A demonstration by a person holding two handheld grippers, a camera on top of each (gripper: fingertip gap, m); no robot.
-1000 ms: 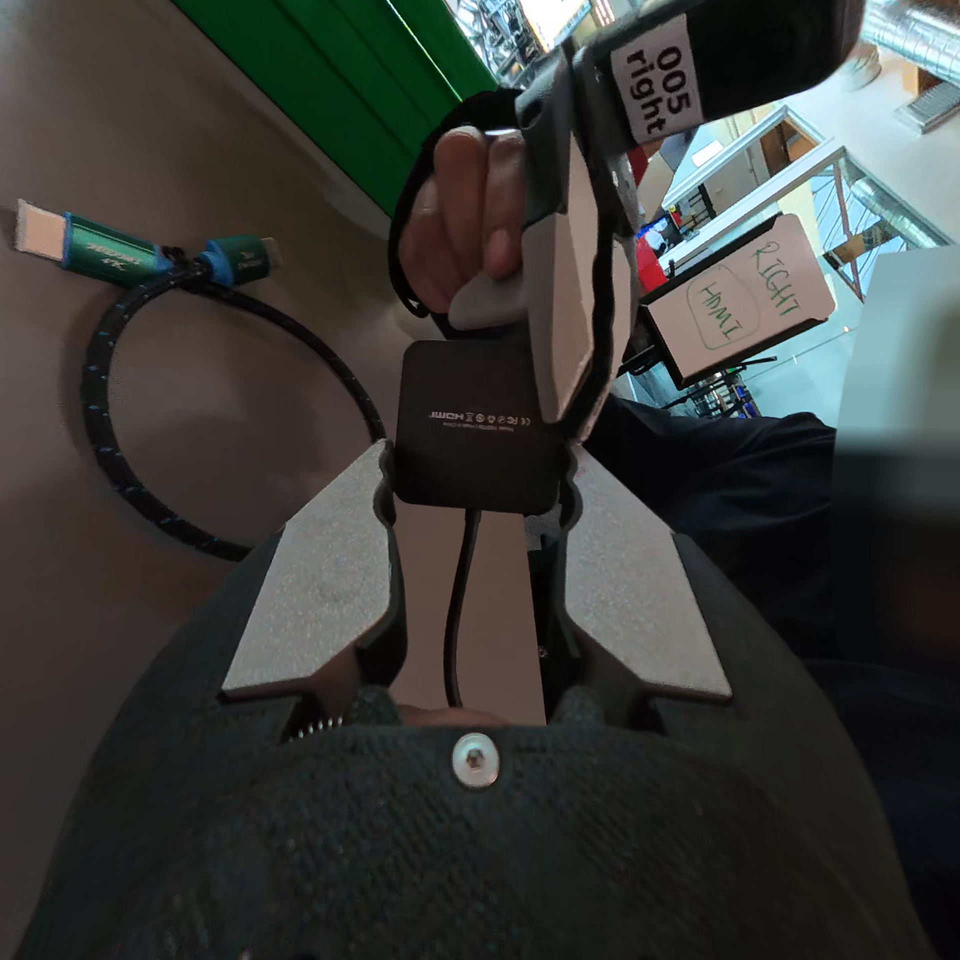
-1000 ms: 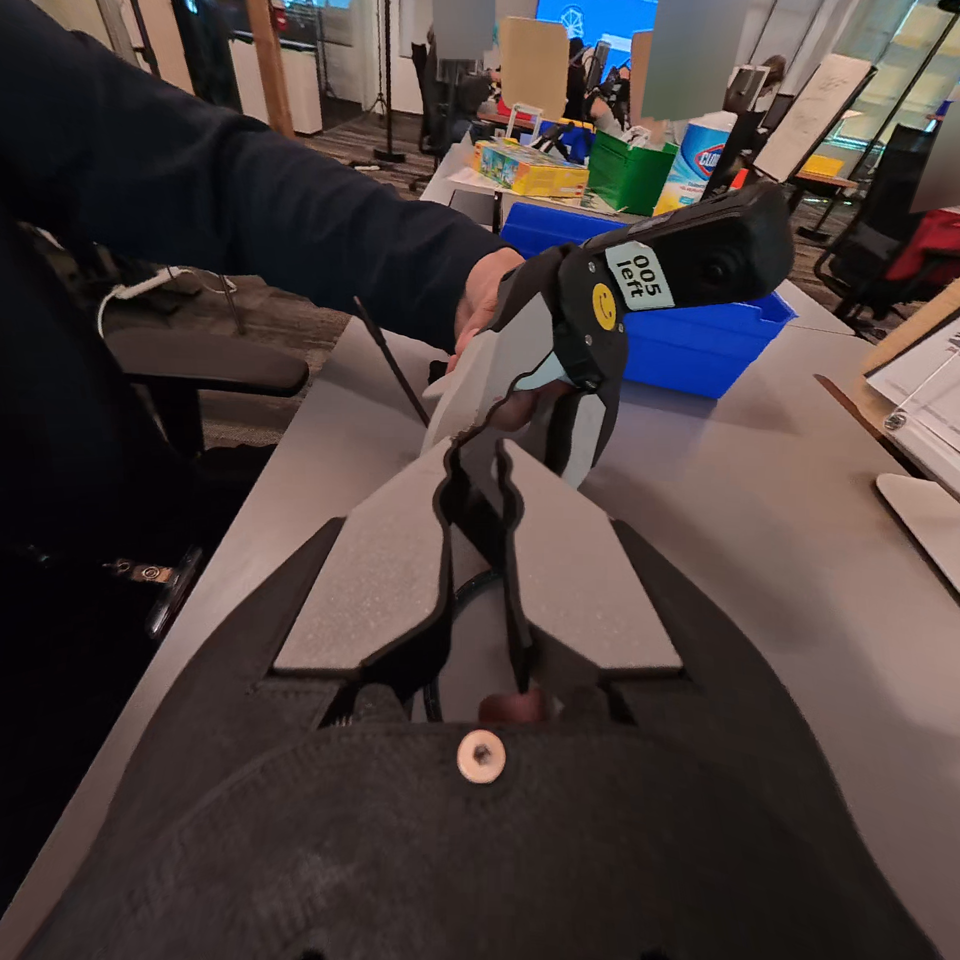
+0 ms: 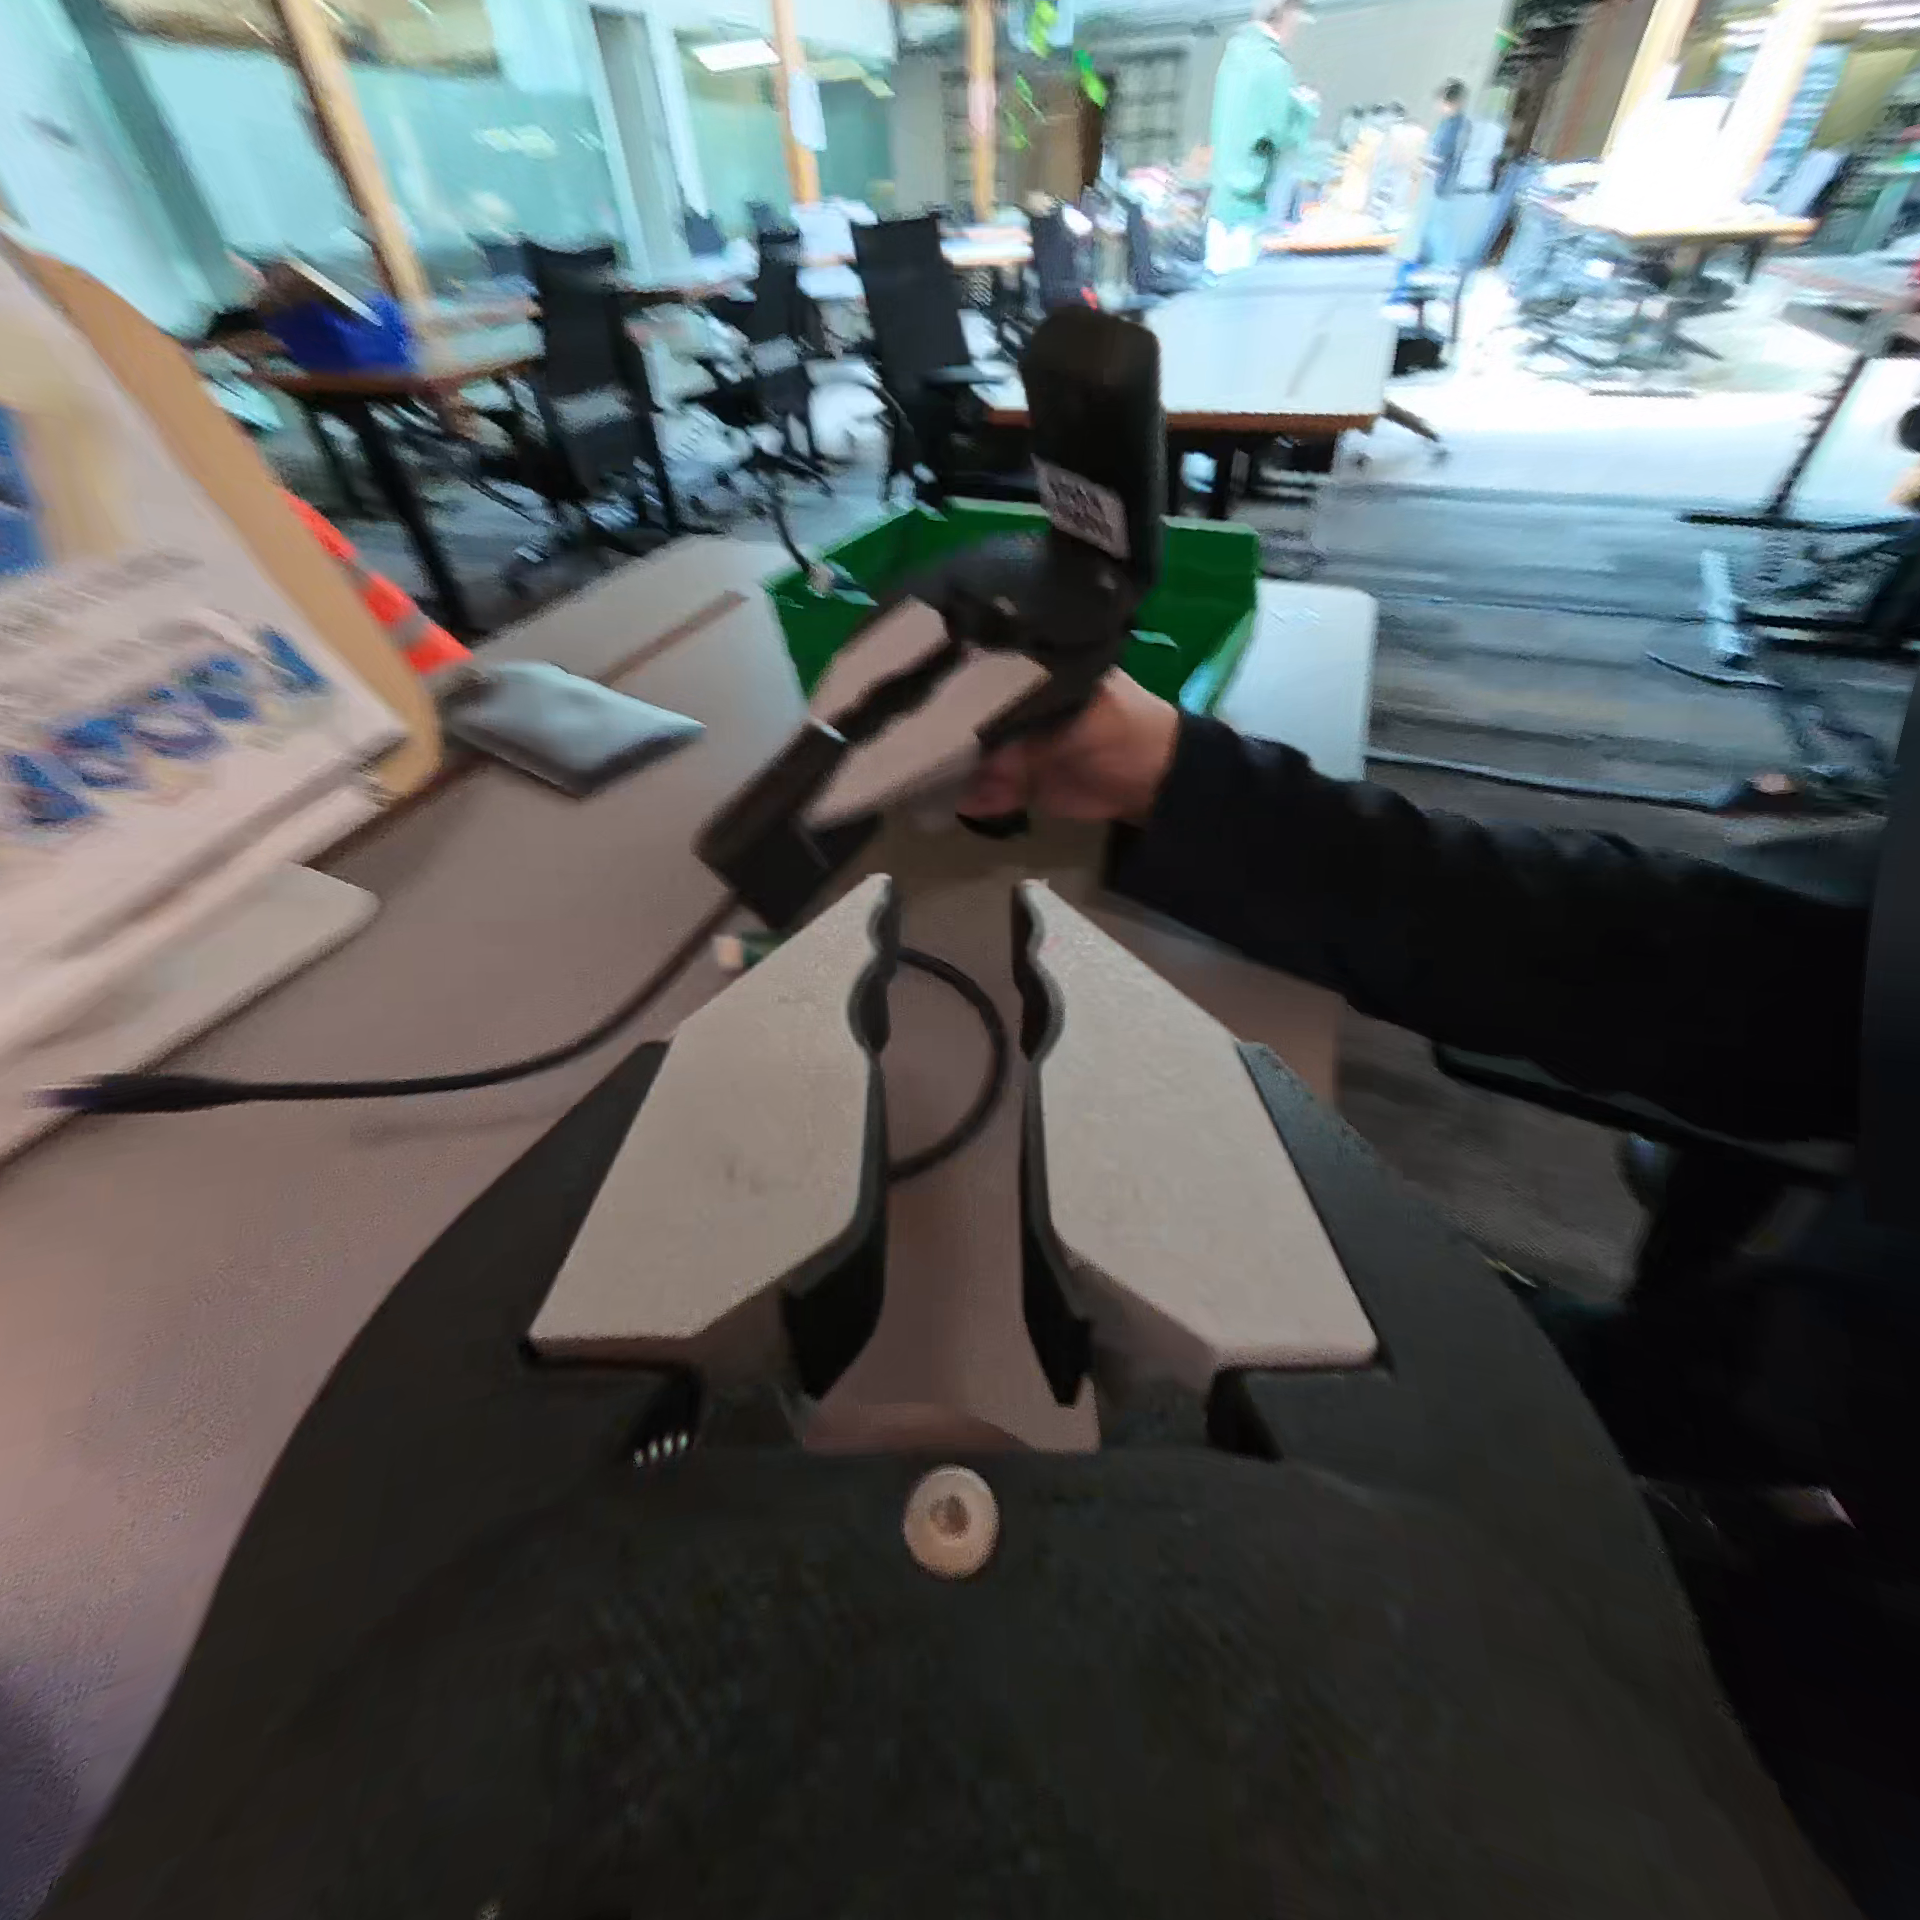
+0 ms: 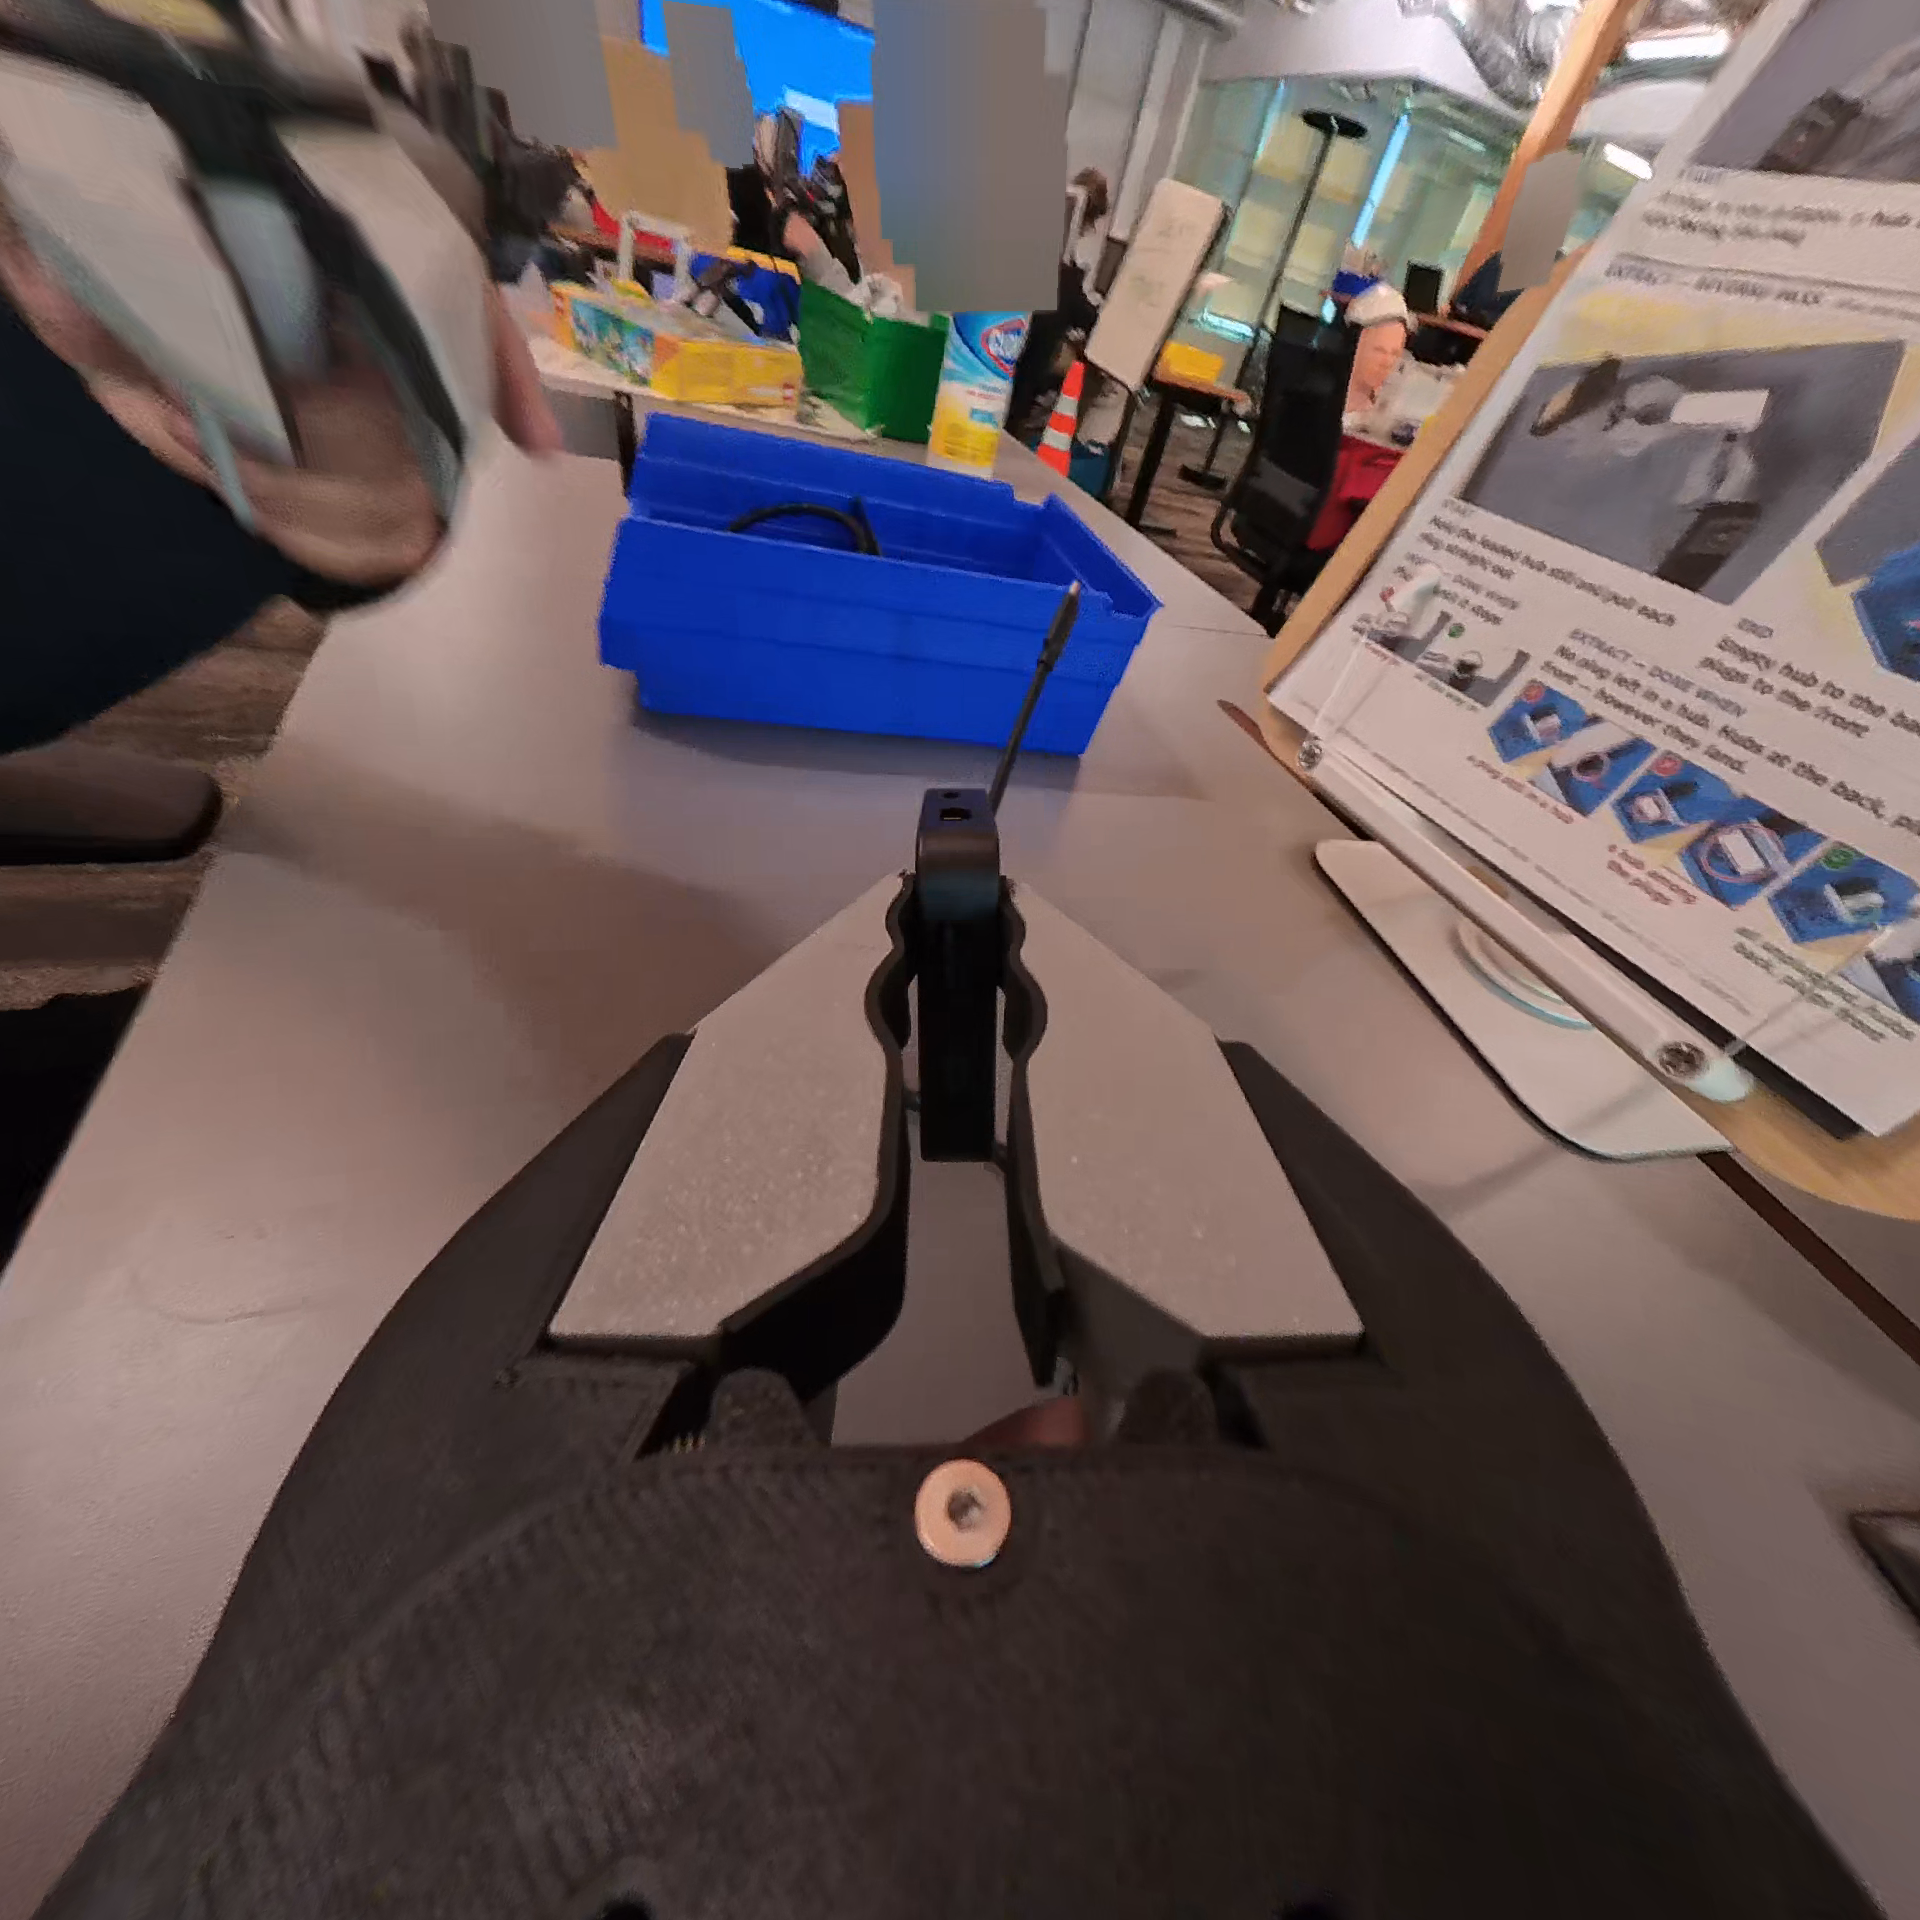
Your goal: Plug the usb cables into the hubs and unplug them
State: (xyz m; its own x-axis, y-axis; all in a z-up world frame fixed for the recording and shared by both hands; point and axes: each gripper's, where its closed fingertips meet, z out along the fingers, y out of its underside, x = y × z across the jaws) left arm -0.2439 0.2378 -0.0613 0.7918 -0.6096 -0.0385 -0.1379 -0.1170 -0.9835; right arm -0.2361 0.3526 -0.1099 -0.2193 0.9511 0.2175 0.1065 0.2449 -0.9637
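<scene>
While the right gripper (image 4: 954, 914) clamps a black hub (image 4: 956, 997) (edge-on) before the blue bin (image 4: 873, 634), the left gripper (image 3: 954, 914) gapes empty.

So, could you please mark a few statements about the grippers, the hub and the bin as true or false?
1. The right gripper is shut on the black hub. True.
2. The left gripper holds the hub. False: it is open and empty, with only a loop of black cable on the table showing between its fingers.
3. The blue bin is empty. False: a black cable lies inside it.
4. A thin cable rises from the hub's far end. True.
5. The hub rests flat on the table. False: the right gripper holds it on edge.
</scene>
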